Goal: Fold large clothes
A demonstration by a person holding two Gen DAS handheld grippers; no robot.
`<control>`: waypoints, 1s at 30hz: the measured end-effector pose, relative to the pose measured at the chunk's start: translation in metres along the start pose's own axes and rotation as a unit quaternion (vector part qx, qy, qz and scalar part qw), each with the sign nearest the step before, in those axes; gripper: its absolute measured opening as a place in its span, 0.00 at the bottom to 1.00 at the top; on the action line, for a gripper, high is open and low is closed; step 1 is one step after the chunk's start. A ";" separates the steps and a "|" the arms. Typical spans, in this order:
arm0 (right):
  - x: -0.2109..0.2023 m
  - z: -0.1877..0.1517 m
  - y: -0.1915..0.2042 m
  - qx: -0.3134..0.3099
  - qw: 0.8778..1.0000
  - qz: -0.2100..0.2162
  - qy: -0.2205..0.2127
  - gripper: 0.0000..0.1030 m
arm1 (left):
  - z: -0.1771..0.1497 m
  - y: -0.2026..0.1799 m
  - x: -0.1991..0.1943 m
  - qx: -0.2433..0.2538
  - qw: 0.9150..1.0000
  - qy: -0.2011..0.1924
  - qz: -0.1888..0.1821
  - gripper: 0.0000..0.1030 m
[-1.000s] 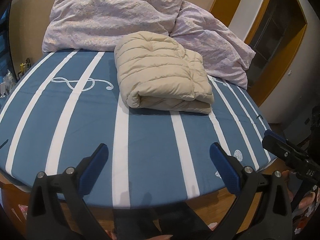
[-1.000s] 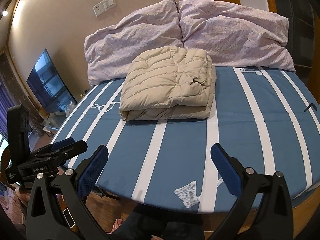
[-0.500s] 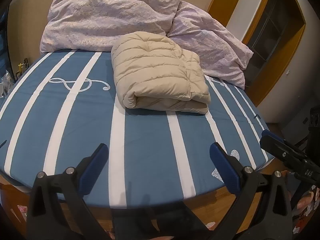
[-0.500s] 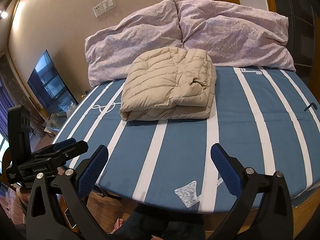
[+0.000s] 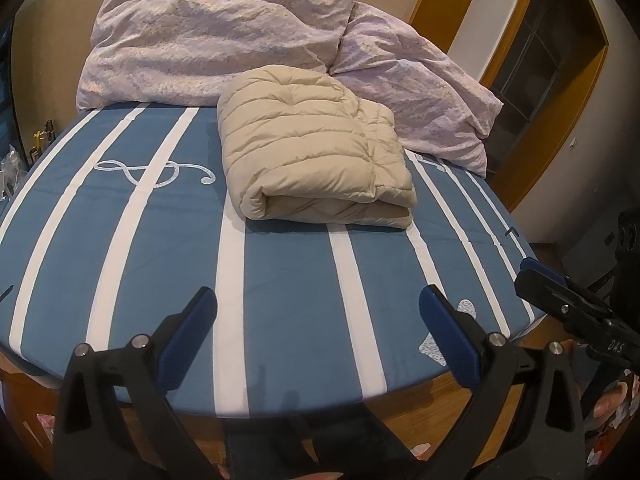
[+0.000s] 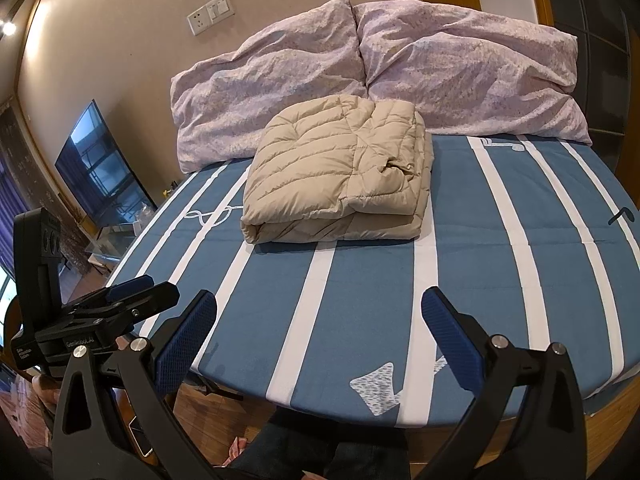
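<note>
Beige quilted down jacket [image 5: 316, 160], puffy and stitched in horizontal channels, lies folded into a thick rectangular bundle on the blue bed cover with white stripes [image 5: 280, 280]. In the left wrist view it sits at 12 o'clock from the tool, well apart from it, its far edge touching the two crumpled lilac pillows [image 5: 216, 40] at the headboard.

Left tool [image 5: 318, 312]: jaws spread wide, nothing between the blue pads, hovering over the foot edge of the bed. Right tool [image 6: 320, 312]: likewise spread wide and empty, jacket at about 12 o'clock, well apart.

Handling, judged from appearance:
- Light for its bulk; down fill compresses readily and will likely spring back when released.
- Soft, no stiffness; any lifted edge will droop and the stacked layers may slide apart.
- Shell looks smooth, probably slippery; a shallow pinch could slip off.
- Not fragile.

Where to take hold: the near rolled fold at the bundle's 6 o'clock edge shows all layers stacked. A deep pinch at the 7 and 5 o'clock corners, one tool each, should catch every layer together. The loose bunched flap on top, at about 3 o'clock in the right wrist view, is the weakest spot; gripping there alone would probably undo the fold.

Fold appears complete or close to it.
</note>
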State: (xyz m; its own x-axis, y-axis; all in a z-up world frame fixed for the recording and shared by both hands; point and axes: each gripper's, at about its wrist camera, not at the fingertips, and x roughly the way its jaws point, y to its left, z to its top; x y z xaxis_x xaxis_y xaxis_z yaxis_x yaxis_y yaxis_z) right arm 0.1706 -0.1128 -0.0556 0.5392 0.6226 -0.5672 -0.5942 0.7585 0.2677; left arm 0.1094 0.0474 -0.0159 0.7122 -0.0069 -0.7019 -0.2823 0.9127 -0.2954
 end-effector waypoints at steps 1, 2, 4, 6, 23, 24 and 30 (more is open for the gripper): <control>0.000 0.000 0.000 0.000 1.000 0.000 0.000 0.99 | 0.000 0.001 0.000 0.000 1.000 0.000 0.000 0.98; 0.000 0.000 0.000 0.000 1.000 0.000 0.000 0.99 | 0.000 0.000 0.000 0.000 1.000 0.000 0.000 0.98; 0.000 0.000 0.000 -0.001 1.000 0.000 -0.001 0.99 | 0.000 0.000 -0.001 0.000 1.000 0.001 0.000 0.98; -0.001 0.002 0.000 -0.002 1.000 0.001 -0.001 0.99 | 0.000 -0.001 0.000 0.000 1.000 0.000 0.000 0.98; 0.003 0.003 -0.001 0.000 1.000 0.007 0.007 0.99 | 0.001 -0.003 0.001 0.000 1.000 0.002 -0.001 0.98; 0.003 0.002 -0.001 0.000 1.000 0.007 0.007 0.99 | 0.001 -0.003 0.002 0.001 1.000 0.003 -0.002 0.98; 0.003 0.003 -0.001 0.001 1.000 0.007 0.007 0.99 | 0.001 -0.003 0.002 0.000 1.000 0.001 -0.002 0.98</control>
State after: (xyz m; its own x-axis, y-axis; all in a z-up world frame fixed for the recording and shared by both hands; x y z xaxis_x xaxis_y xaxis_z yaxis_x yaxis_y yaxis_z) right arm 0.1746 -0.1110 -0.0558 0.5216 0.6305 -0.5748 -0.6012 0.7496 0.2767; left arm 0.1125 0.0449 -0.0161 0.7119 -0.0122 -0.7021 -0.2783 0.9131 -0.2981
